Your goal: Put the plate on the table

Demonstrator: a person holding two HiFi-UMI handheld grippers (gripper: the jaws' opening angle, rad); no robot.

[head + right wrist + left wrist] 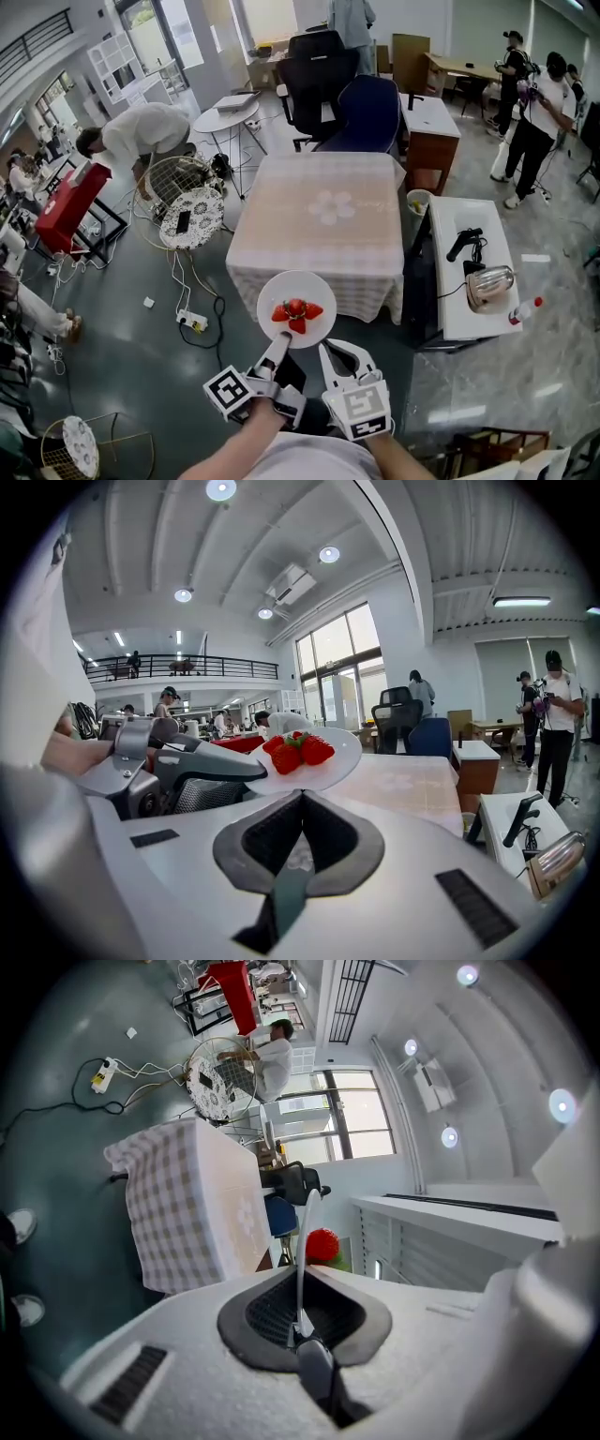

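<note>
Your left gripper [278, 345] clamps the plate [298, 284] rim; right gripper [333, 354] jaws together, empty; plate short of the table [281, 216], unplaced

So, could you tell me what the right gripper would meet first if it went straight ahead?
Probably the plate the left gripper holds; if it passes beneath, the table.

Bright, even indoor light, ceiling lamps [221, 489] glaring, fisheye edges, dark corners
</note>
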